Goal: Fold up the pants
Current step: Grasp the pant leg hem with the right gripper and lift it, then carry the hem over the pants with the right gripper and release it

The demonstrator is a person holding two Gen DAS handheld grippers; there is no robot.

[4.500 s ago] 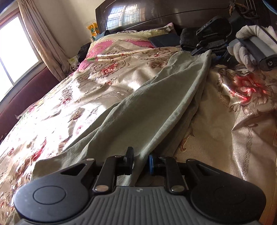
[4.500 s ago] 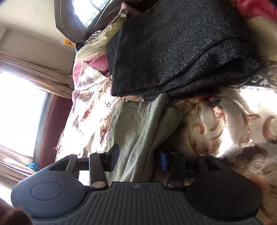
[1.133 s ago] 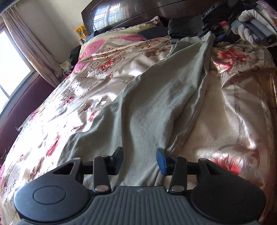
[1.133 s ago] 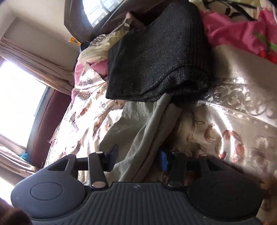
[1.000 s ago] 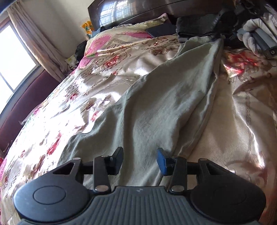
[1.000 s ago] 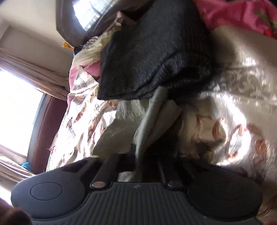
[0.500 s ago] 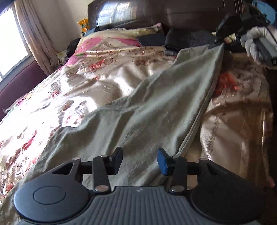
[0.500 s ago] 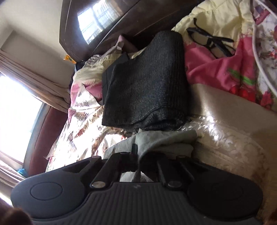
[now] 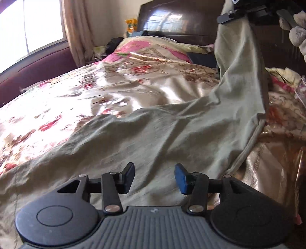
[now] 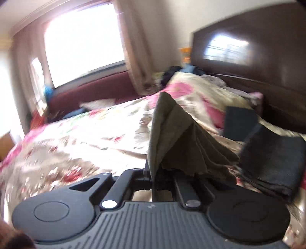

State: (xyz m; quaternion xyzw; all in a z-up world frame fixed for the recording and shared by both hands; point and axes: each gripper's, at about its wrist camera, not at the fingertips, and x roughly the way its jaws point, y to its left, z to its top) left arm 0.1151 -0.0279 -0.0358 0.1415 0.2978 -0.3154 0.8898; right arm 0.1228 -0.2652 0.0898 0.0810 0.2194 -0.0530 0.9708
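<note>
The pants [image 9: 191,130], a pale olive-green pair, lie stretched across the floral bedspread [image 9: 95,92], and one end is lifted high toward 1 o'clock in the left wrist view. There the right gripper [image 9: 241,13] has that end clenched between its jaws; in its own view the cloth [image 10: 172,138] stands up out of the closed jaws like a tent. The left gripper [image 9: 154,176] is released, jaws spread, and hovers just above the near part of the fabric at 6 o'clock, holding nothing.

The main risk, as I judge it, is that the raised end is held at a single pinch point — only a bunched edge seems to sit in the jaws. If the pull goes on while the rest of the pants drags on the slippery satin bedspread, the cloth could slide out, or the whole garment could skate along instead of folding over. With the left gripper not pinning the near part, nothing anchors the fold line, so the layers may land skewed or twisted.

A second hazard lies at 3 o'clock in the right wrist view: a folded dark garment [image 10: 271,164] rests just beside the hanging cloth, and a swing that way could snag or topple it. Motion blur suggests a quick move — speed would worsen every one of these.
</note>
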